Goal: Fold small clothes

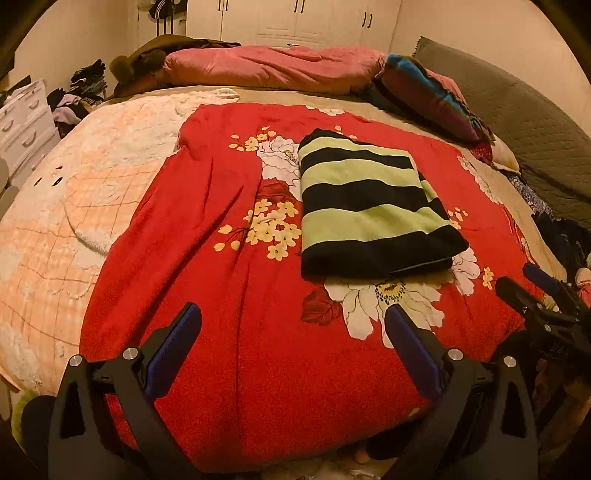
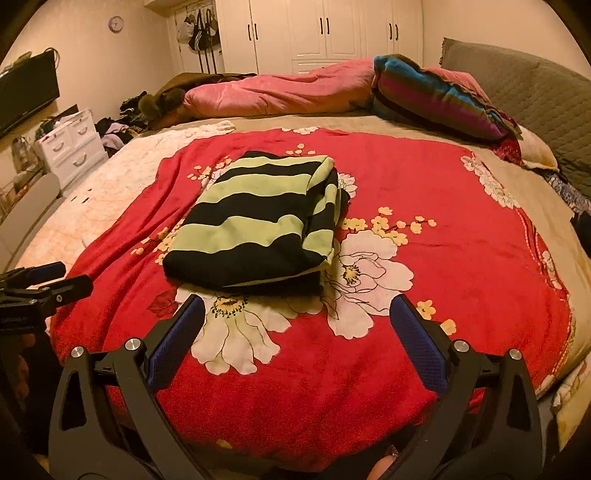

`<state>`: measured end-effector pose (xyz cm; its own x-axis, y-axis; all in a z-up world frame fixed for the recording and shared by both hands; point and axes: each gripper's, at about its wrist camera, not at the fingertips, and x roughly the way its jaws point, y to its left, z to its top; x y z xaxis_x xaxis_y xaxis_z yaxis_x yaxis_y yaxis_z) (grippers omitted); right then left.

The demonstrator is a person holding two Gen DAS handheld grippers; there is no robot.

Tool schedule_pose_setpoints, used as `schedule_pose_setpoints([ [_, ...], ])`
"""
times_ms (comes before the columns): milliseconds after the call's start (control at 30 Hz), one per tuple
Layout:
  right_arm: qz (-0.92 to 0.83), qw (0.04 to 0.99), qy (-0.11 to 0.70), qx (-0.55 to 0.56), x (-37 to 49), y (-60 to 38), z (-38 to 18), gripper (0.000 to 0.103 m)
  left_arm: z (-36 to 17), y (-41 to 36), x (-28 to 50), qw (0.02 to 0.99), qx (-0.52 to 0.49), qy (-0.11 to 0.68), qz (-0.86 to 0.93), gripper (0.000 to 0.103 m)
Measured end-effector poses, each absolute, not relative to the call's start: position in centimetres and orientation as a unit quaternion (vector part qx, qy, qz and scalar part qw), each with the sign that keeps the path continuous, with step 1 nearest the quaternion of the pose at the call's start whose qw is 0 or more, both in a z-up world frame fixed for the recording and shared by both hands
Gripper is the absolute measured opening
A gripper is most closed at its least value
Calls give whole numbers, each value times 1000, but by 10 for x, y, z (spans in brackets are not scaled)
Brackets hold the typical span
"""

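A green-and-black striped garment lies folded into a neat rectangle on the red floral blanket. In the right wrist view the same striped garment sits just beyond the fingers, left of centre. My left gripper hovers over the blanket's near edge, open and empty, with the garment ahead and to the right. My right gripper is open too, nothing between its blue pads, a short way in front of the garment's near edge. Each gripper shows at the other view's side: the right gripper and the left gripper.
A pink duvet and a striped pillow lie at the bed's far side. A grey quilted headboard stands on the right. White drawers, a heap of clothes and a TV are to the left; white wardrobes stand behind.
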<state>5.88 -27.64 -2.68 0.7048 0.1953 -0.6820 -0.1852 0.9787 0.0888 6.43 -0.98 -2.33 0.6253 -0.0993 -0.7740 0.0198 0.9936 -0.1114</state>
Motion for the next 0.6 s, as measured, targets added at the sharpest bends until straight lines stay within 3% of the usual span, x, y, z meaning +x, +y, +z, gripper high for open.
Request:
schedule_pose_setpoints([
  [600, 98, 926, 365, 10, 60, -281, -25, 95, -17, -9, 63, 904, -31, 426, -9, 99],
])
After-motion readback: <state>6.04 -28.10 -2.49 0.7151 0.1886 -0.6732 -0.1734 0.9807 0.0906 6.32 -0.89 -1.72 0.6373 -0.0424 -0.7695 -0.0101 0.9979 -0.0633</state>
